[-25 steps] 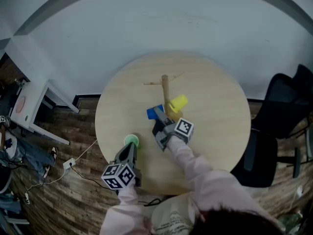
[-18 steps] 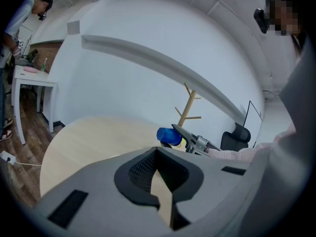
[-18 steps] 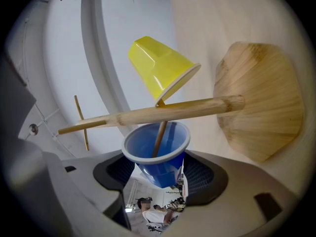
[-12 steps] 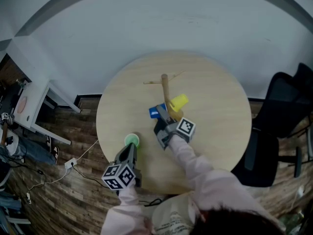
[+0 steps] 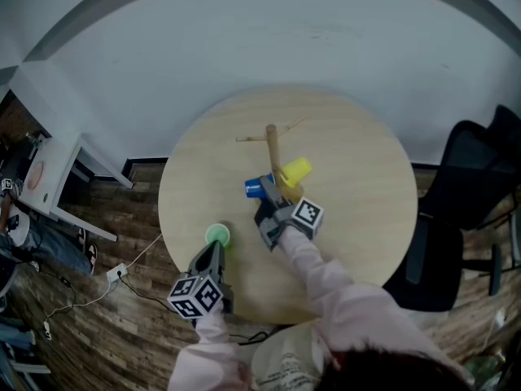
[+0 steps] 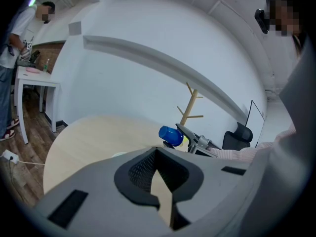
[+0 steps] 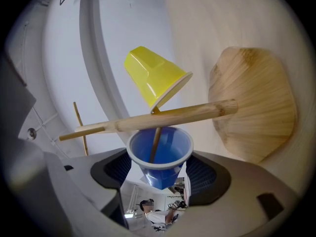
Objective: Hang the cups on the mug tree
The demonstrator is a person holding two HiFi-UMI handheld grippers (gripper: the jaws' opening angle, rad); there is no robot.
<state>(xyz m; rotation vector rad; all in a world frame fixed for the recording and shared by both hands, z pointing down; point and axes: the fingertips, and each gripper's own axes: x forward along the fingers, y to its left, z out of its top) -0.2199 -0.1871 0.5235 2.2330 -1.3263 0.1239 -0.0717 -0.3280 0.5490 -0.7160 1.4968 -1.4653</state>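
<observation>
The wooden mug tree (image 5: 273, 147) stands mid-table with a yellow cup (image 5: 296, 170) hung on one peg. In the right gripper view a thin peg (image 7: 155, 143) runs into the mouth of the blue cup (image 7: 159, 158). That cup sits between the jaws of my right gripper (image 7: 159, 171). These jaws have just been opening, and their pads stand slightly off the cup's sides. The yellow cup (image 7: 153, 75) hangs beyond the trunk (image 7: 163, 116). A green cup (image 5: 217, 235) stands on the table just ahead of my left gripper (image 5: 213, 253), whose jaws are together on nothing.
The round wooden table (image 5: 358, 177) has its near edge under my arms. The tree's base (image 7: 254, 102) fills the right of the right gripper view. A black office chair (image 5: 464, 177) stands to the right, a white side table (image 5: 53, 177) to the left, and a person (image 6: 15, 28) beyond it.
Hardly anything differs in the head view. Both grippers and the blue cup stay at the tree, with only a tiny wobble of the blue cup.
</observation>
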